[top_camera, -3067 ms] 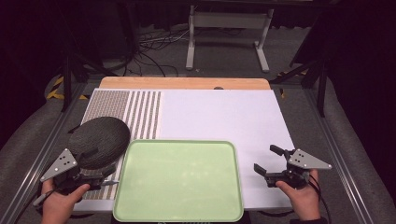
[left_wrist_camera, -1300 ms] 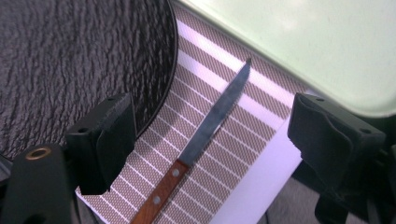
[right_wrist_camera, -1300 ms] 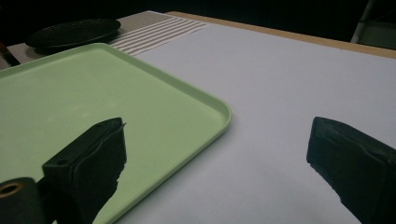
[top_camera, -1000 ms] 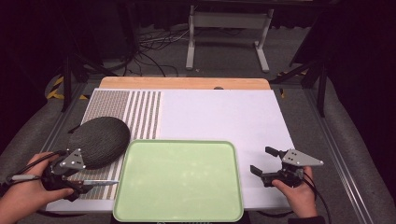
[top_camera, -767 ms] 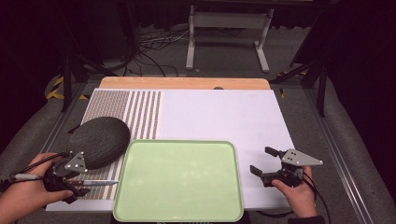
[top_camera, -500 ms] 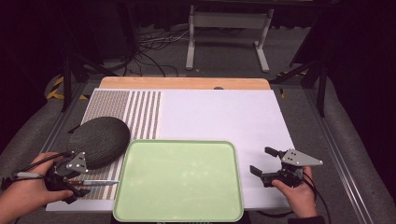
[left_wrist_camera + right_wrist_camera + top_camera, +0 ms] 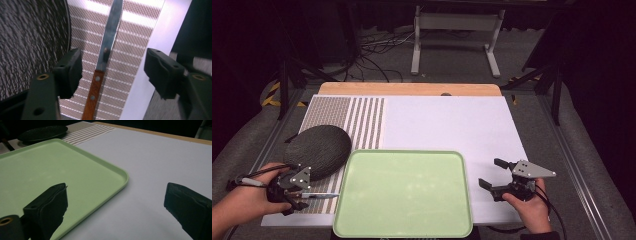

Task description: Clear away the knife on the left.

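Observation:
A knife (image 7: pixel 107 50) with a wooden handle and steel blade lies on the striped mat (image 7: pixel 357 120), at the front left beside the green tray (image 7: pixel 402 153). My left gripper (image 7: pixel 112 70) straddles it where blade meets handle. Its jaws have just been closing, but both pads still stand clear of the knife. From above, the left gripper (image 7: pixel 304 199) sits low at the mat's front edge, with the knife (image 7: pixel 319 196) pointing toward the tray. My right gripper (image 7: pixel 489 172) rests open on the white board, to the right of the tray (image 7: pixel 50 172), with nothing between its fingers.
A dark round plate (image 7: pixel 318 150) lies on the mat just behind the left gripper, and it borders the left jaw in the left gripper view (image 7: pixel 30 45). The white board (image 7: pixel 447 125) stretches behind the tray to a wooden strip (image 7: pixel 412 89).
Three seconds ago the left gripper was up against the dark plate. It has since drawn back to the front-left, over the knife. The right hand has stayed put.

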A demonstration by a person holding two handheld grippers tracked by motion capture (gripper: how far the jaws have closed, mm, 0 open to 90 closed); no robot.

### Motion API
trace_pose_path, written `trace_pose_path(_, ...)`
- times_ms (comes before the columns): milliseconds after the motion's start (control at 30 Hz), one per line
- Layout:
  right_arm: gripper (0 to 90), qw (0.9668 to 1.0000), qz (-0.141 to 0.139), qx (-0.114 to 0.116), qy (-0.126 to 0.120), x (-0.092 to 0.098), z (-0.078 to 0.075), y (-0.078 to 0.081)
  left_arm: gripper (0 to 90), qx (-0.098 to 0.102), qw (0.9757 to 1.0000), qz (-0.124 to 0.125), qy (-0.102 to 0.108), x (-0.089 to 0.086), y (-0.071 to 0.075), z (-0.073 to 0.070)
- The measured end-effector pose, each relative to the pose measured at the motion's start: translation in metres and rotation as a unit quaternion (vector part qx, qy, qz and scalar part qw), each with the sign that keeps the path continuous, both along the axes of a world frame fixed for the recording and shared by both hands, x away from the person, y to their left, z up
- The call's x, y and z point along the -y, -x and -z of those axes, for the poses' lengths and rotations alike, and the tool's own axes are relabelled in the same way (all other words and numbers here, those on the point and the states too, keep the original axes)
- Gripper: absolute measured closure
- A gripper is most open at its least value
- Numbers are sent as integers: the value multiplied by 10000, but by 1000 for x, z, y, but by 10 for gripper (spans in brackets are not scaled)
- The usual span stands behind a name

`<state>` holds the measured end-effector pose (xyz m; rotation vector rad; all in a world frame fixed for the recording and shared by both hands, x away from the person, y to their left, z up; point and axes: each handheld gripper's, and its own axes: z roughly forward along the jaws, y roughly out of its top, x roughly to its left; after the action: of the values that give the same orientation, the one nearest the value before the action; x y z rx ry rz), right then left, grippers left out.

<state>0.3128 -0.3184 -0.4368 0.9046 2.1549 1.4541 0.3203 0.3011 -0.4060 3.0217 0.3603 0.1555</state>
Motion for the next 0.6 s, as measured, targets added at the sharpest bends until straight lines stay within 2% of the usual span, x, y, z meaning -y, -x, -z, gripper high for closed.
trace_pose_path(233, 58, 10000, -12, 10, -13, 0, 0, 1, 469, -35, 9986, 161, -506, -6, -7, 10)
trace_pose_path(367, 58, 10000, -25, 11, 6, -1, 1, 1, 519, -79, 9978, 219, -618, -8, -10, 15)
trace_pose_path(467, 58, 10000, -23, 16, -6, 0, 1, 1, 592, -143, 9963, 308, -792, -8, -12, 19)
trace_pose_path(600, 61, 10000, -34, 15, -18, 0, 1, 1, 707, -106, 9943, 322, -1013, -8, -14, 24)
